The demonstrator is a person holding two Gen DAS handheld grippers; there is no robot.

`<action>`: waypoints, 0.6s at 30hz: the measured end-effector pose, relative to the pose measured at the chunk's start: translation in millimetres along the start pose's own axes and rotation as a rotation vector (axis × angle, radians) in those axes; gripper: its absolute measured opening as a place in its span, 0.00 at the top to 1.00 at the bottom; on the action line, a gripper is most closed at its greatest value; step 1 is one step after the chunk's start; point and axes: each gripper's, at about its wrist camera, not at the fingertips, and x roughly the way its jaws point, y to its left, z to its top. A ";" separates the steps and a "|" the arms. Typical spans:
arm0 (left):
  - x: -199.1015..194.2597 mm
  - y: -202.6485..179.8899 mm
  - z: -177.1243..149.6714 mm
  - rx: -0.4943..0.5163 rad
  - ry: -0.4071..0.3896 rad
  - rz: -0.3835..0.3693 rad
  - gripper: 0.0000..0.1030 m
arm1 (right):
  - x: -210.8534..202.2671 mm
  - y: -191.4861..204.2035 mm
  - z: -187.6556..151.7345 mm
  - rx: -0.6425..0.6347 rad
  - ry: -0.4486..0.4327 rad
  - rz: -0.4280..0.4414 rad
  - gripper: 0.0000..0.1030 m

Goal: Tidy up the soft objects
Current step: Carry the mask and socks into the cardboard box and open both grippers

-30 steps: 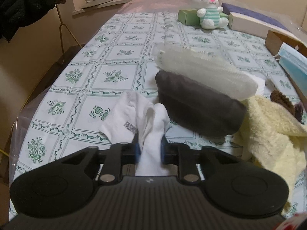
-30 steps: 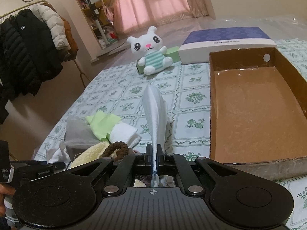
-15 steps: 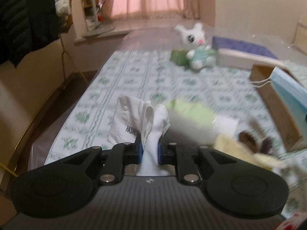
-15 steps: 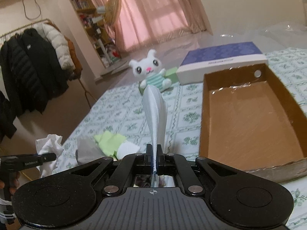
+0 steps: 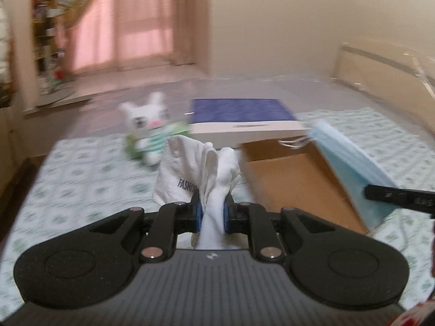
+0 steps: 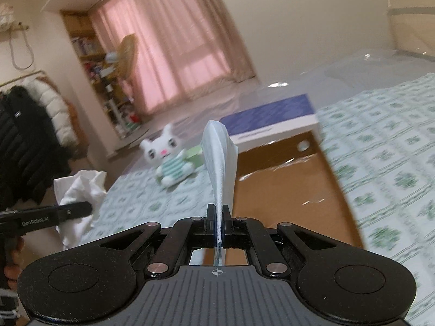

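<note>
The left gripper (image 5: 211, 212) is clenched on a white sock (image 5: 195, 174) (printed with dark letters reading "FASHIO"), which bunches up above the blue-padded fingers (image 5: 198, 212). The sock is held in the air above a table (image 5: 89, 179) covered in a green floral cloth. The right gripper (image 6: 218, 226) is clenched tight on a pale blue face mask (image 6: 218, 163), seen edge-on and standing up from the jaws. From the left camera, the mask (image 5: 350, 168) hangs over the right part of an open brown cardboard box (image 5: 293, 184), with its white ear loops at the box's far rim. The box (image 6: 285, 190) lies on the table just right of centre. Behind it rests a flat box with a blue lid (image 5: 242, 116). A white plush bunny (image 6: 170, 160) in a green striped top sits left of that, against a small green box (image 6: 194, 156). Both views are blurred. Pink curtains (image 6: 174, 54) hang at the back of the room.
</note>
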 end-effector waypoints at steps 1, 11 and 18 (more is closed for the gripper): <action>8.6 -12.4 3.8 0.005 0.002 -0.026 0.86 | -0.5 -6.4 3.4 0.006 -0.008 -0.007 0.98; 98.2 -96.8 13.3 -0.011 0.092 -0.165 0.85 | 27.5 -65.4 21.5 0.052 0.003 -0.066 0.98; 149.7 -114.9 6.5 -0.033 0.176 -0.167 0.85 | 55.4 -88.3 24.8 0.038 0.023 -0.083 0.98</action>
